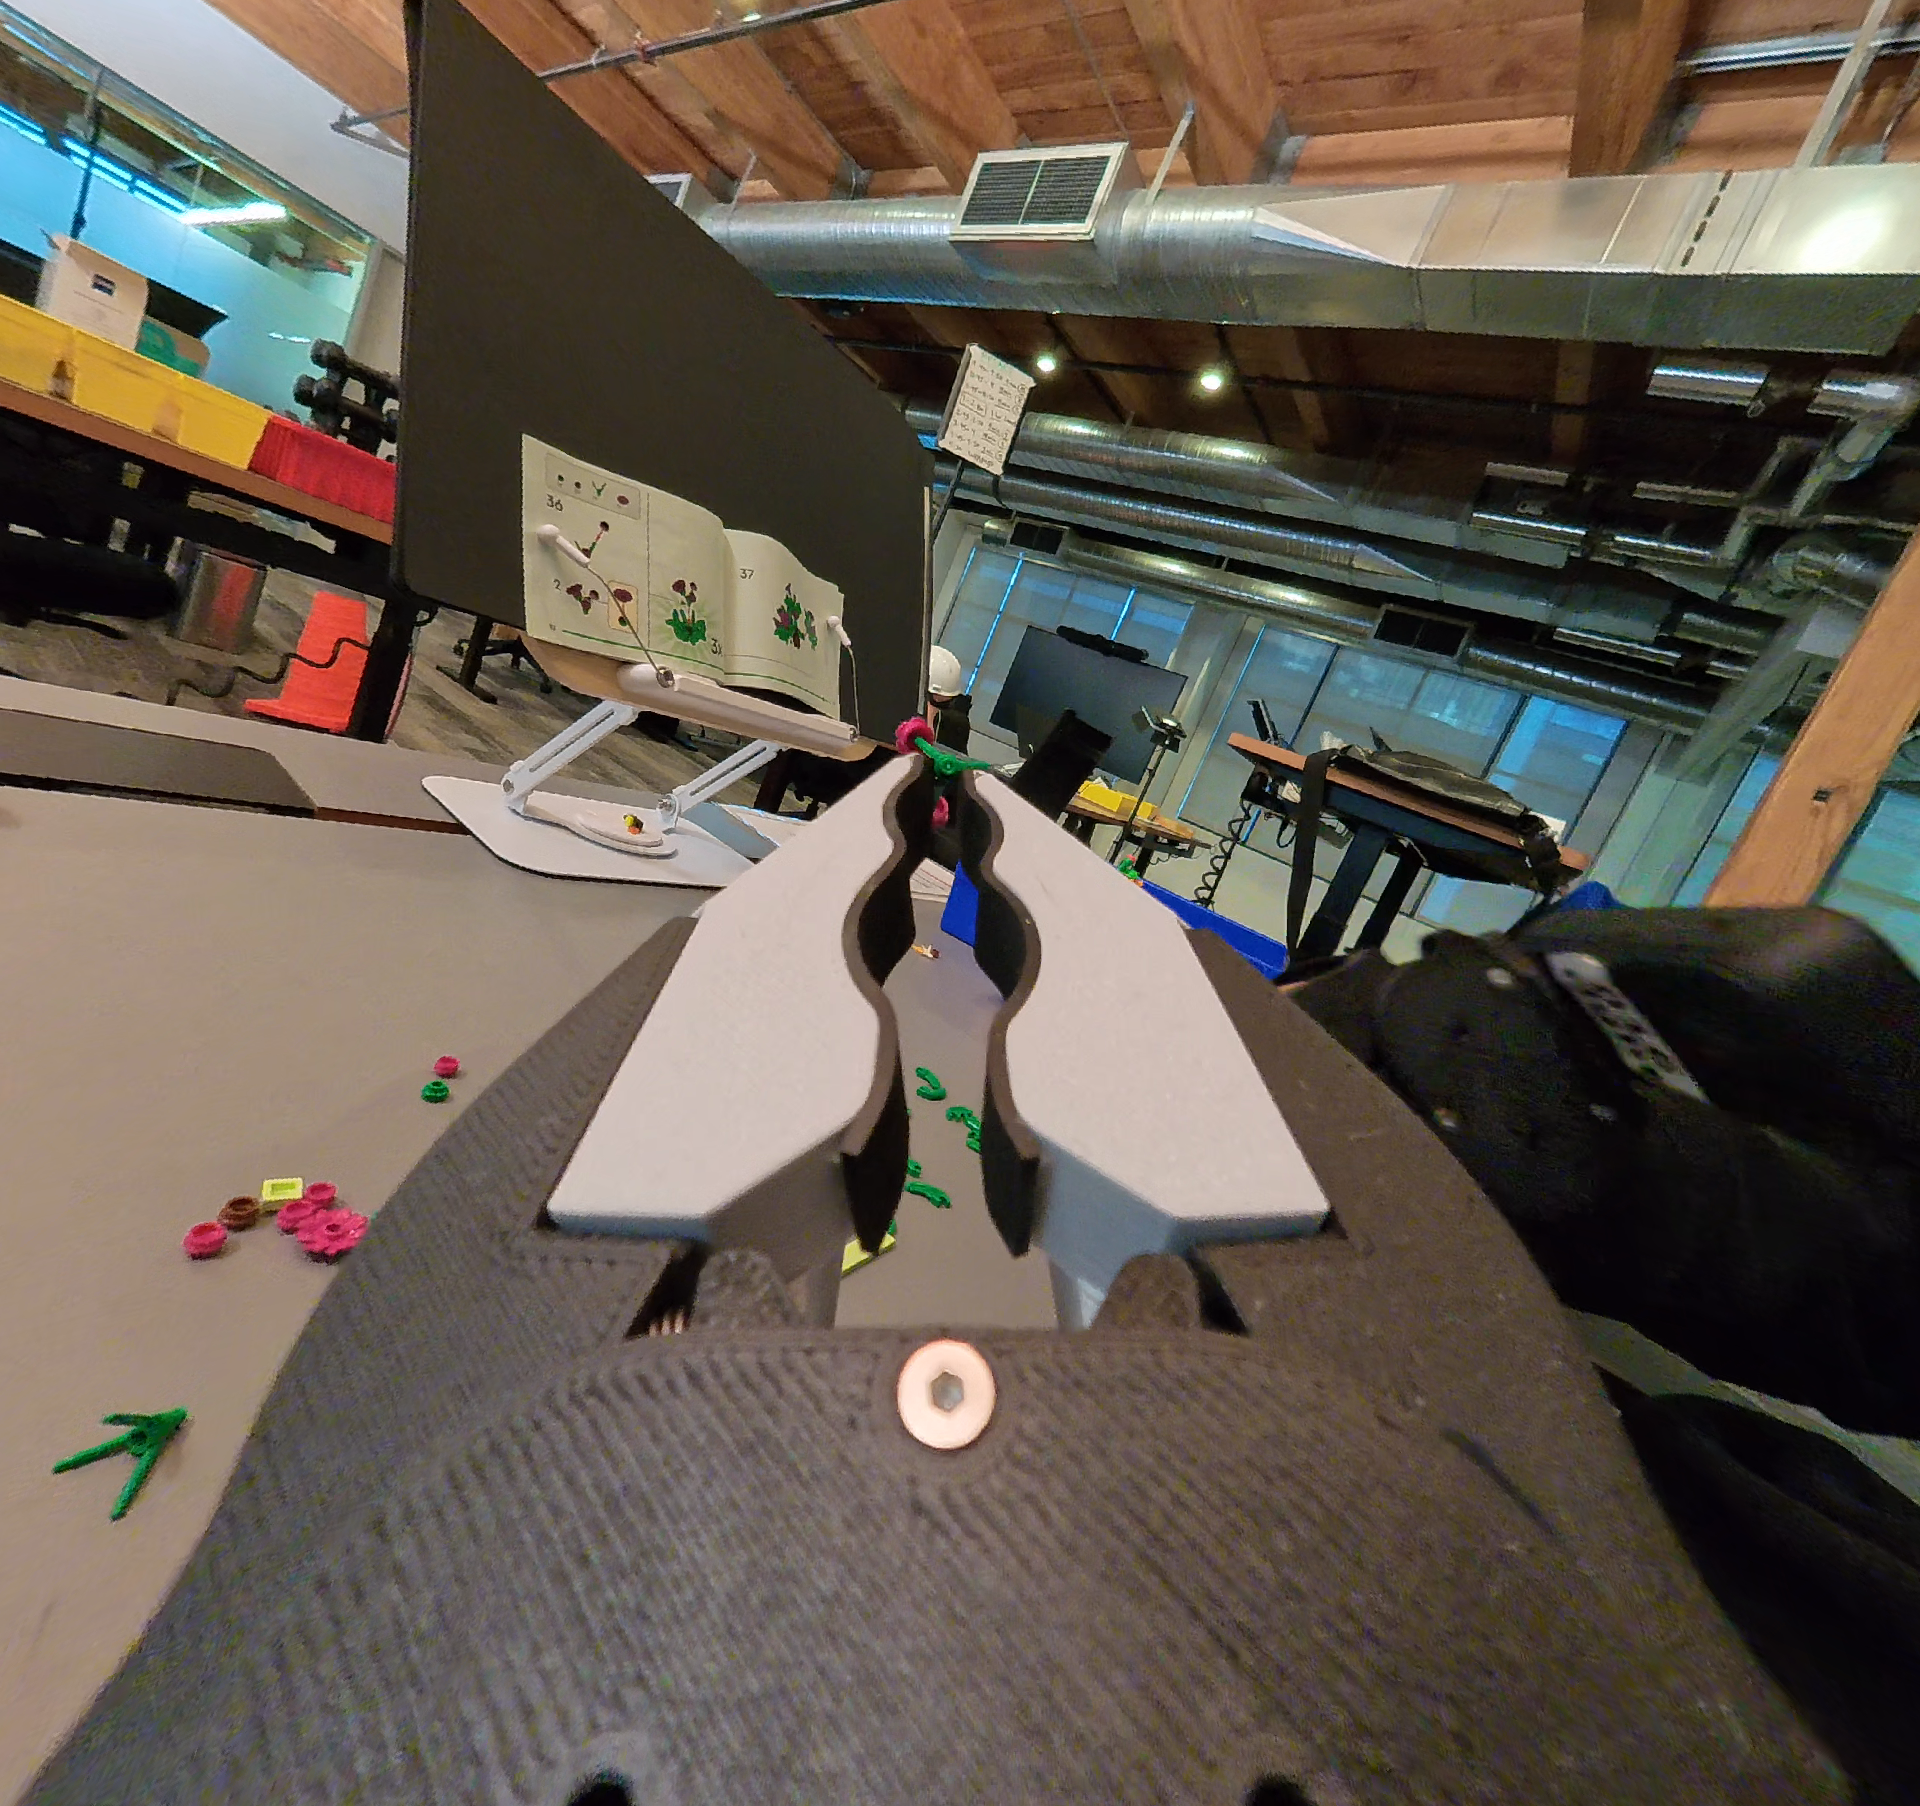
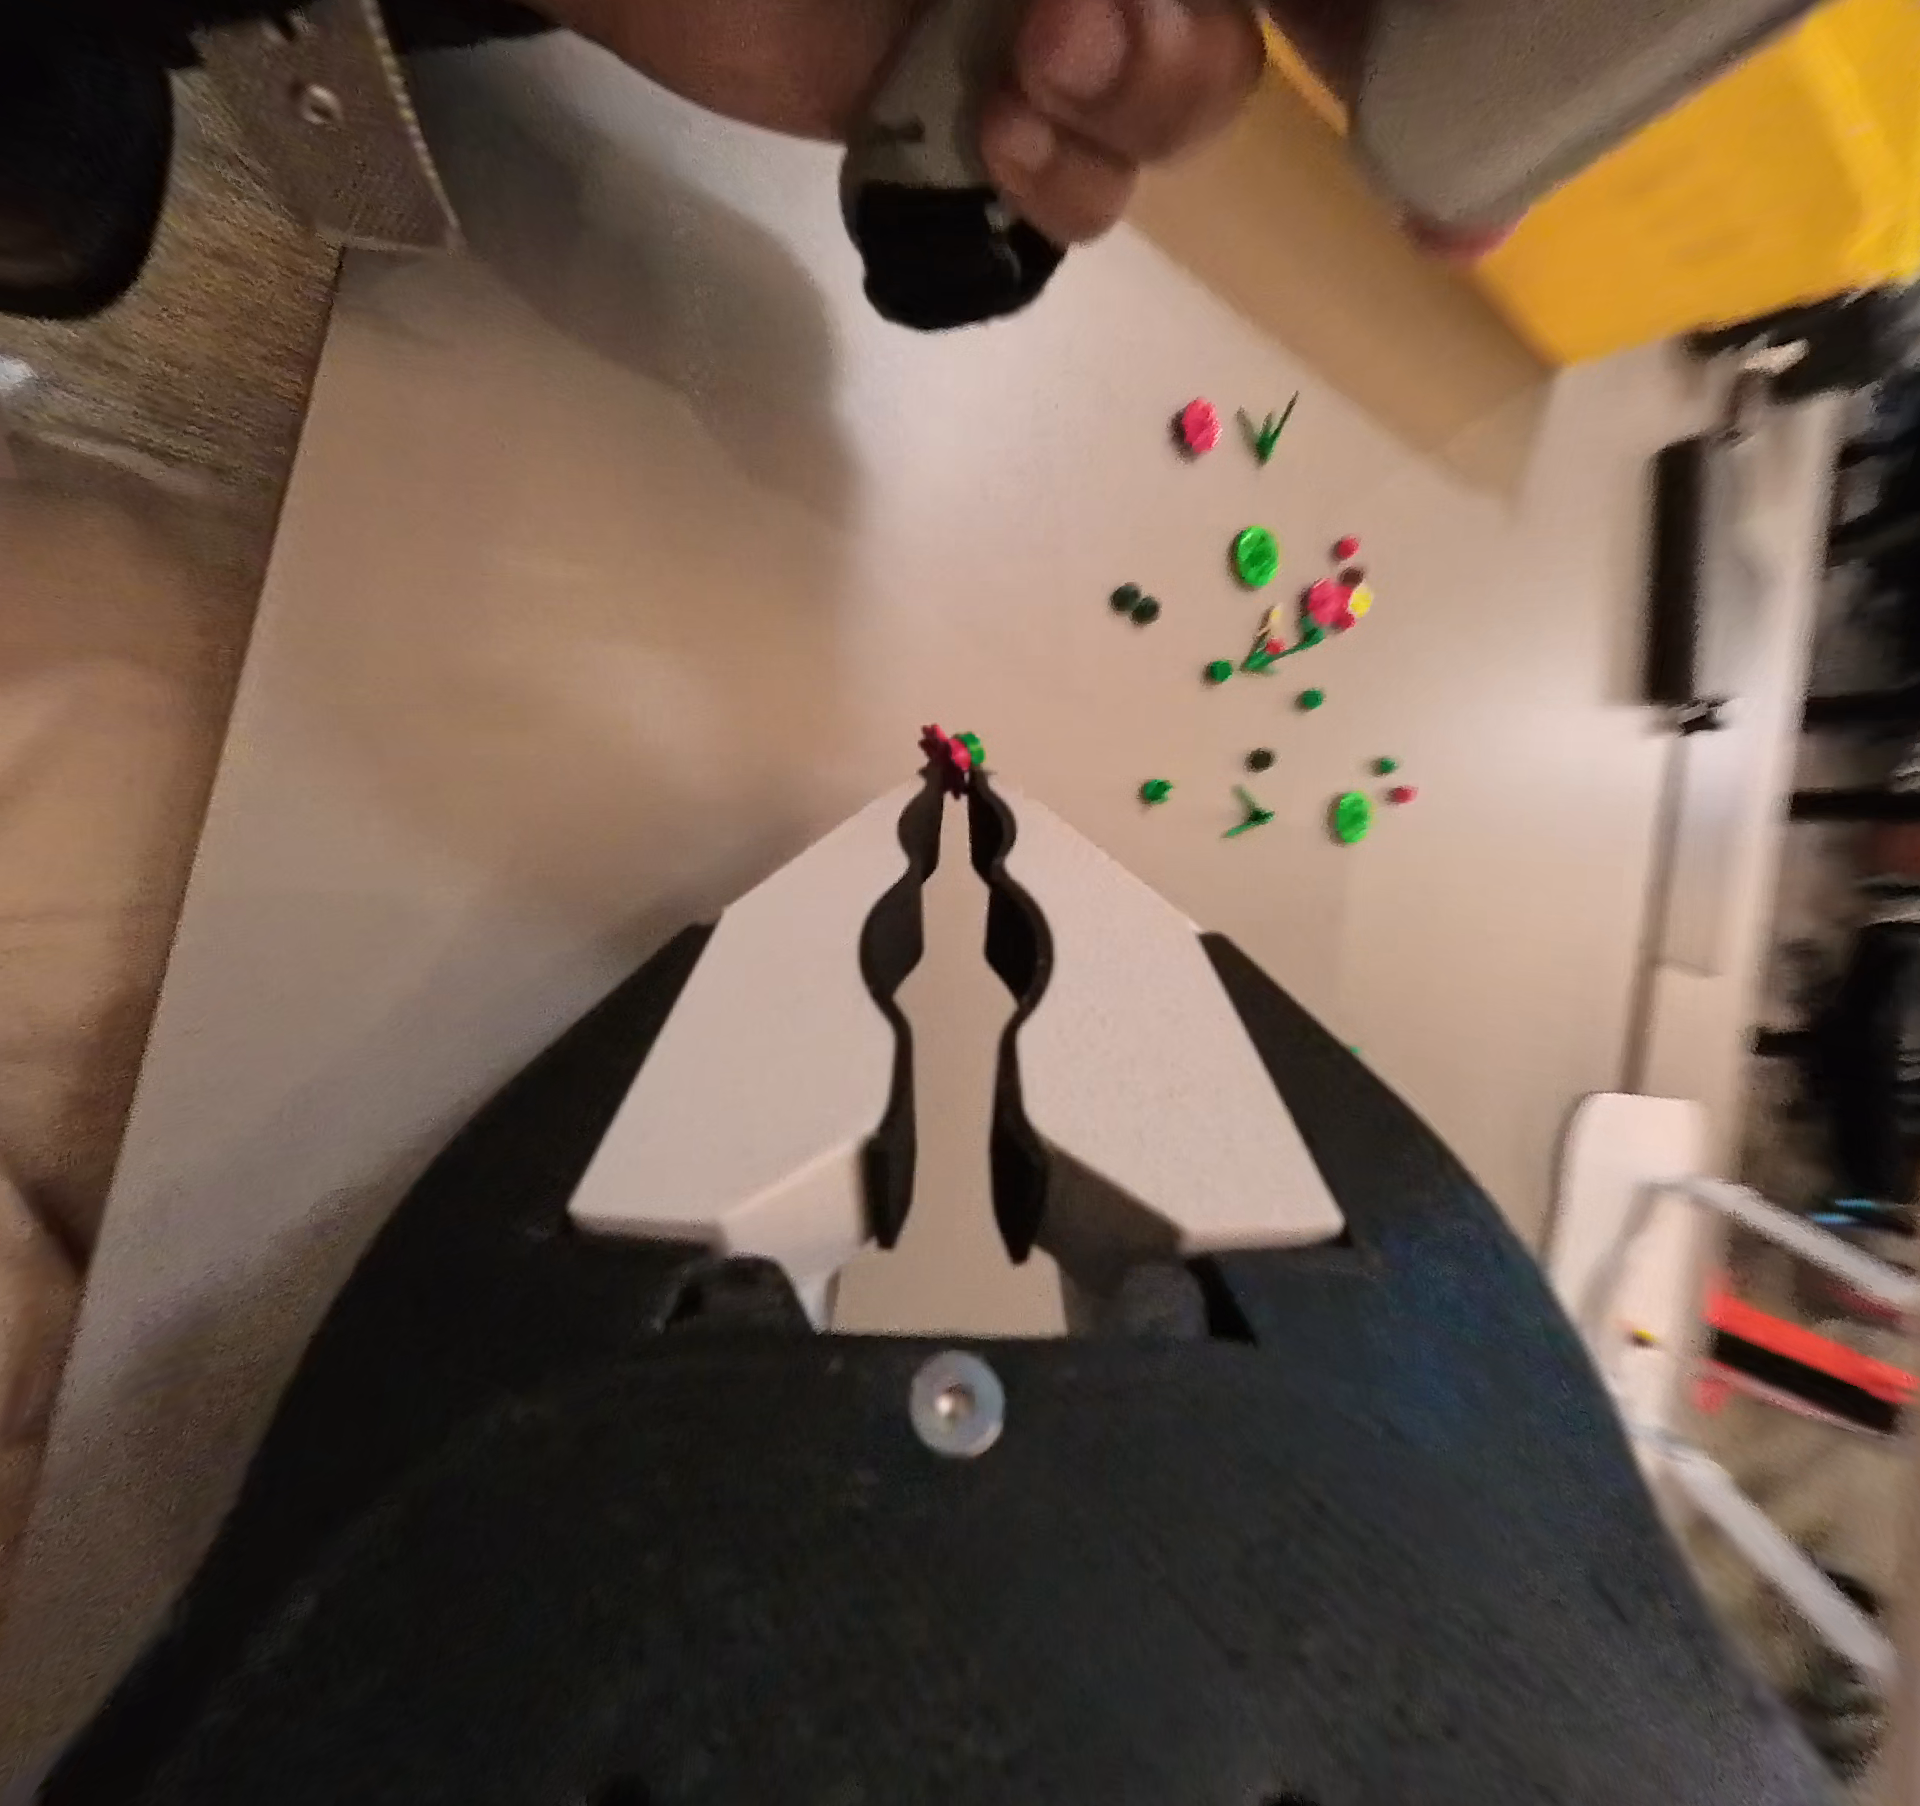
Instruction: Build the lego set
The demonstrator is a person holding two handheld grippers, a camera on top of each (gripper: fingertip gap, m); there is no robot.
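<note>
My left gripper (image 1: pixel 940 771) is shut on a small flower stem (image 1: pixel 933 750) of green and magenta lego parts, held high above the grey table (image 1: pixel 208 977). My right gripper (image 2: pixel 954 774) is shut on a small red flower piece with a green round piece (image 2: pixel 954 750), held over the table. Loose magenta, brown and yellow pieces (image 1: pixel 281 1221) and a green leaf piece (image 1: pixel 130 1444) lie at the left. In the right wrist view, several green and red pieces (image 2: pixel 1288 634) lie scattered on the table (image 2: pixel 623 613).
An open instruction booklet (image 1: pixel 675 582) stands on a white stand (image 1: pixel 644 769) before a black divider panel (image 1: pixel 623 354). A hand holding the other gripper's handle (image 2: pixel 956 135) shows at the top of the right wrist view. A yellow bin (image 2: pixel 1662 198) stands at the table's far side. Across from one pair of fingers to the other is roughly 15 cm.
</note>
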